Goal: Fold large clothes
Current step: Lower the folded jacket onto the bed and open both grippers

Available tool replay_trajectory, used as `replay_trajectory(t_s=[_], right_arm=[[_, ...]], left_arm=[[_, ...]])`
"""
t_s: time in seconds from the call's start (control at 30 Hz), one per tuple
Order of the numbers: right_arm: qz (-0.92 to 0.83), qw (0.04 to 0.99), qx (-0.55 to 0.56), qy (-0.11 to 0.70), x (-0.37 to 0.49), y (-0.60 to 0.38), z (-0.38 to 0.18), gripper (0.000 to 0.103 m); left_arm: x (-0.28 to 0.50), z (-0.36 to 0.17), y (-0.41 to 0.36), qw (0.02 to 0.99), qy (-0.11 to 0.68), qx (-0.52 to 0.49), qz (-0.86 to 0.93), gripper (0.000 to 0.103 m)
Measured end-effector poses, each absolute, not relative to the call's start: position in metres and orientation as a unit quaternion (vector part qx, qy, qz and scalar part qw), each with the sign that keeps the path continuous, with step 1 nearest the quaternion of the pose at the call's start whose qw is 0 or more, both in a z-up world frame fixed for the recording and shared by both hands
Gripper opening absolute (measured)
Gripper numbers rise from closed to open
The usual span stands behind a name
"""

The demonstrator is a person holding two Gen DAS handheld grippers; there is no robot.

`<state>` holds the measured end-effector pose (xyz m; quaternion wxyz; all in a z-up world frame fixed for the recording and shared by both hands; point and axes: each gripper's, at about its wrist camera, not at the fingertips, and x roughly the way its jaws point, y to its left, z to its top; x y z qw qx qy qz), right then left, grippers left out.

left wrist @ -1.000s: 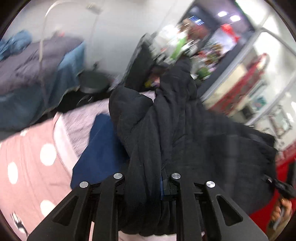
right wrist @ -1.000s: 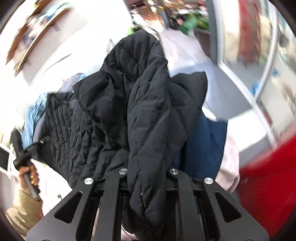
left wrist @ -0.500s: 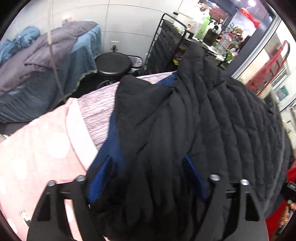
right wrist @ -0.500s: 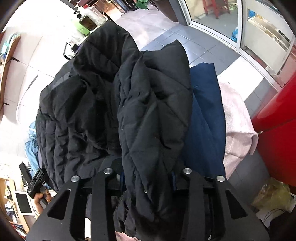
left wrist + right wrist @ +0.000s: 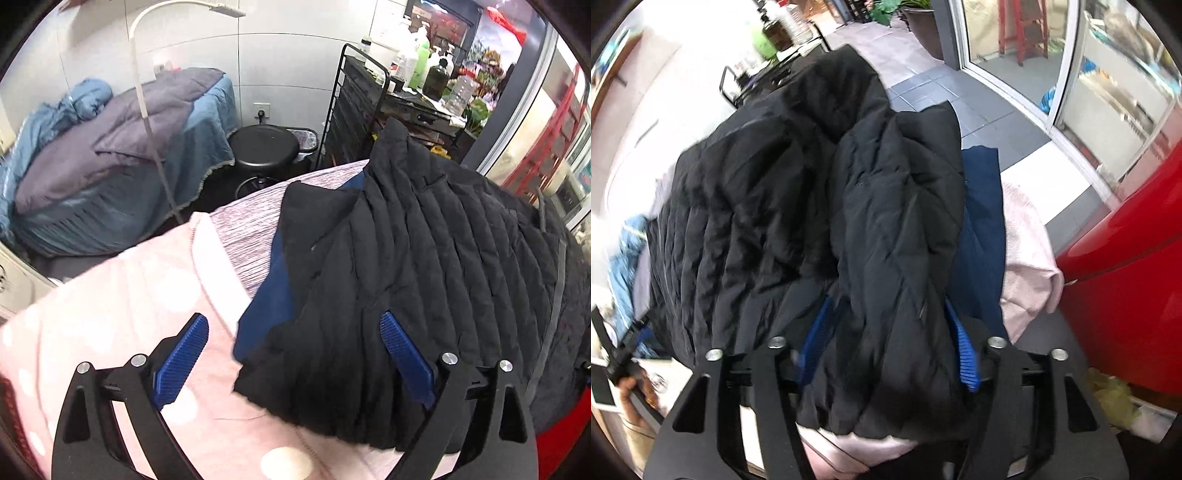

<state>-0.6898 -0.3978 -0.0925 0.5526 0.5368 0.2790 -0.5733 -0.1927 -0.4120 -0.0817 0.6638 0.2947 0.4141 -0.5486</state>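
A black quilted jacket [image 5: 424,266] lies bunched on a pink polka-dot bed cover [image 5: 122,295], over a navy garment [image 5: 273,295]. My left gripper [image 5: 291,350] is wide open just above the jacket's near edge, its blue pads [image 5: 184,354] apart and holding nothing. In the right wrist view the same jacket [image 5: 849,206] is heaped in front. My right gripper [image 5: 886,343] is open, its blue pads [image 5: 964,354] on either side of a thick jacket fold without pinching it.
A second bed with blue and grey bedding [image 5: 110,155], a black round stool [image 5: 264,146] and a black rack with bottles [image 5: 388,96] stand behind. A red cabinet [image 5: 1126,277] stands at the right. A tiled floor and glass doors [image 5: 1015,74] lie beyond.
Both grippers were shut on the jacket a second ago and have opened. The jacket has dropped onto the bed and the left gripper has drawn back from it.
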Motion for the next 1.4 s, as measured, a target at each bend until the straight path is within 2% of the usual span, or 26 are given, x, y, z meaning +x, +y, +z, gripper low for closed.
replay_trajectory(t_s=[0.13,0.27,0.5,0.8,1.4], right_arm=[[-0.565,0.558,0.519,0.316,-0.679,-0.388,-0.074,0.07],[-0.555,0.561,0.504,0.352,-0.666,-0.375,-0.056,0.08],[-0.523,0.586,0.47,0.402,-0.625,-0.361,-0.03,0.089],[-0.464,0.608,0.442,0.469,-0.55,-0.358,-0.042,0.089],[-0.443,0.63,0.4,0.496,-0.511,-0.354,-0.04,0.089]], left_arm=[[-0.203,-0.069,-0.4,0.659,0.402,0.319,-0.55,0.097],[-0.226,-0.056,-0.387,0.65,0.377,0.355,-0.556,0.097],[-0.271,-0.049,-0.376,0.612,0.386,0.406,-0.558,0.097],[-0.334,-0.045,-0.367,0.584,0.32,0.506,-0.549,0.097],[-0.346,-0.04,-0.343,0.589,0.331,0.499,-0.543,0.097]])
